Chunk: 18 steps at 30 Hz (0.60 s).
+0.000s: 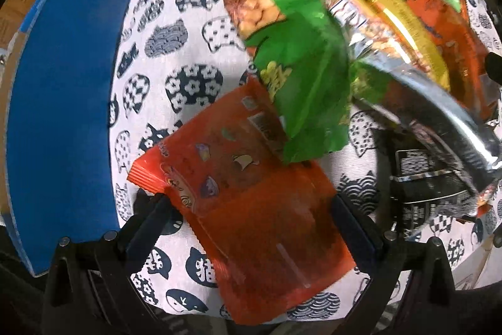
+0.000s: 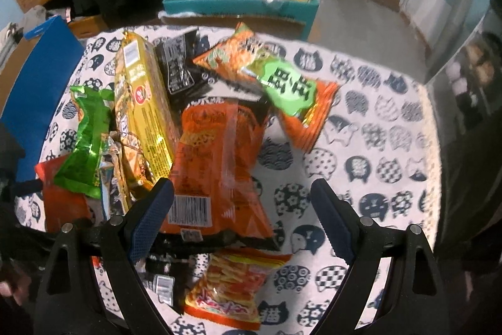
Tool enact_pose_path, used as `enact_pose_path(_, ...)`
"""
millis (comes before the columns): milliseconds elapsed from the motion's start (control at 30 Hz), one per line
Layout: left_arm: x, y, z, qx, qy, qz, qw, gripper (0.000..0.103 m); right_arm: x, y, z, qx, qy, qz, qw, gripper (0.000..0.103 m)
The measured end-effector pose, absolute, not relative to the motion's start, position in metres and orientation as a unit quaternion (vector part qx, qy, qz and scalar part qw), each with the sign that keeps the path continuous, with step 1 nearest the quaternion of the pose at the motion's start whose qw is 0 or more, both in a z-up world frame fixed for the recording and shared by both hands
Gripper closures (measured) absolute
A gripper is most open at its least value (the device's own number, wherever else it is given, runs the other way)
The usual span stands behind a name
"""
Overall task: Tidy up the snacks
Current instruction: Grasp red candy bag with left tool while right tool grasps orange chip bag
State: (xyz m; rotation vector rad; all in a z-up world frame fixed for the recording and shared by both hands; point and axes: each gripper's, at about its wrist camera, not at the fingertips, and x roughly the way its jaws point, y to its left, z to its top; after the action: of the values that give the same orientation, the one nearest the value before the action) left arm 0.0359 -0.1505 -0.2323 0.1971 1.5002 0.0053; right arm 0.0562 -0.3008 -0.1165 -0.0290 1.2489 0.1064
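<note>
The left claw (image 1: 248, 209) is straddling the red snack packet (image 1: 251, 203) lying on the cat-print tabletop (image 1: 175, 58), fingers wide and not yet pinching. It should be closing squarely across the packet's middle (the green bag (image 1: 301, 77) is overlapping its far end). The right claw (image 2: 241, 218) is hovering wide over the orange packet (image 2: 219, 165), holding nothing.

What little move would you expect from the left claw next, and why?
Probably closing. The left claw is open, its fingers either side of the red-orange packet, which lies flat on the cat-print cloth with its far end under the green packet. Once shut, it might draw the packet toward itself.
</note>
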Motion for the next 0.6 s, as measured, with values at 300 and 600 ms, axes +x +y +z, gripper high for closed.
enact_pose_path(300,0.04,-0.138,-0.246,0.084,0.67,-0.029,0.737,0.001,0.073,-0.291,-0.138,-0.008,0.603,0.065,0.795,0.016)
enact_pose_path(600,0.045,-0.131,-0.224,0.083,0.642,-0.053,0.76,0.045,0.078,-0.278,-0.163,-0.034,0.626,0.074,0.776,0.016)
